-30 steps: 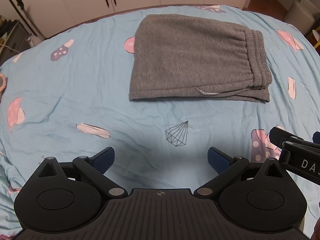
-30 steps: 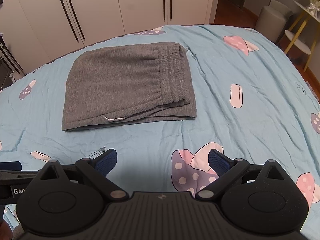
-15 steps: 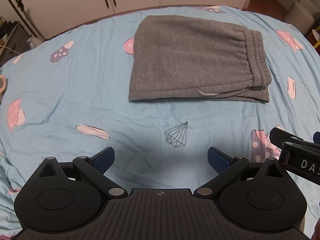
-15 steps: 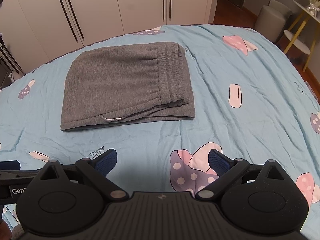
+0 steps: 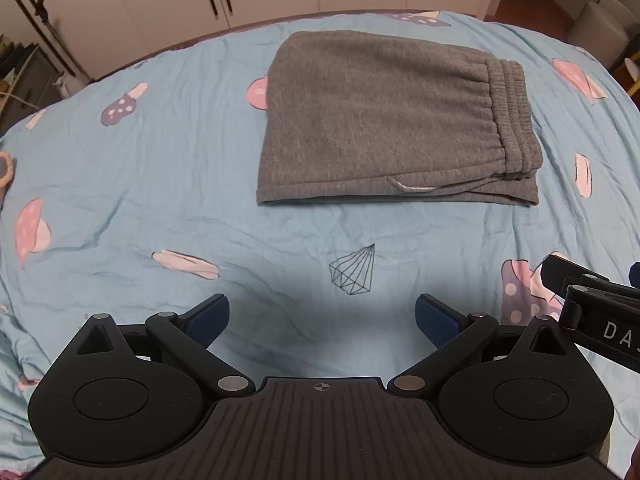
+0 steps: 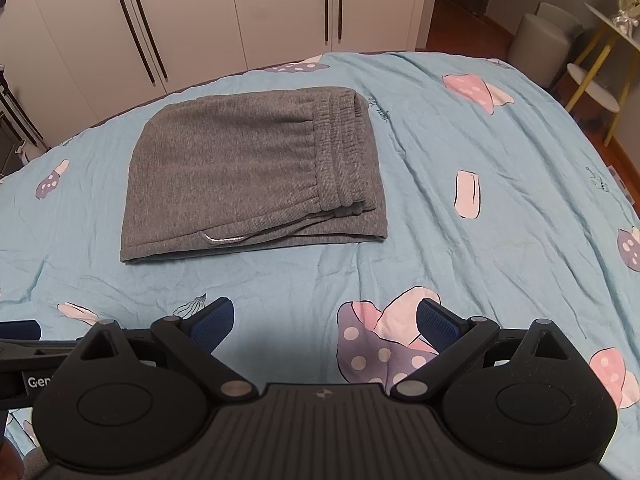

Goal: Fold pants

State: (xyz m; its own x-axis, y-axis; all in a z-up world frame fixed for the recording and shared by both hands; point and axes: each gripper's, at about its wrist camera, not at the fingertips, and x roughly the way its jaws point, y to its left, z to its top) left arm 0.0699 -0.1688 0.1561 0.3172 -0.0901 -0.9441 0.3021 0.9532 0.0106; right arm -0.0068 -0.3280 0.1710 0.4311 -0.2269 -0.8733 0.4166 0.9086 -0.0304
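Grey sweatpants (image 5: 384,120) lie folded into a flat rectangle on the blue bedsheet (image 5: 160,184), elastic waistband on the right, a white drawstring loop at the near edge. They also show in the right wrist view (image 6: 248,176). My left gripper (image 5: 322,314) is open and empty, well back from the pants' near edge. My right gripper (image 6: 325,318) is open and empty, also back from the pants, over a pink mushroom print. Its side shows at the right edge of the left wrist view (image 5: 592,304).
The bedsheet (image 6: 480,240) has mushroom and diamond prints and light wrinkles. White wardrobe doors (image 6: 240,12) stand behind the bed. A grey stool (image 6: 544,40) and a small yellow-legged side table (image 6: 600,80) stand at the right of the bed.
Both grippers have drawn back very slightly from the folded pants. The pants have not moved. Both grippers stay open.
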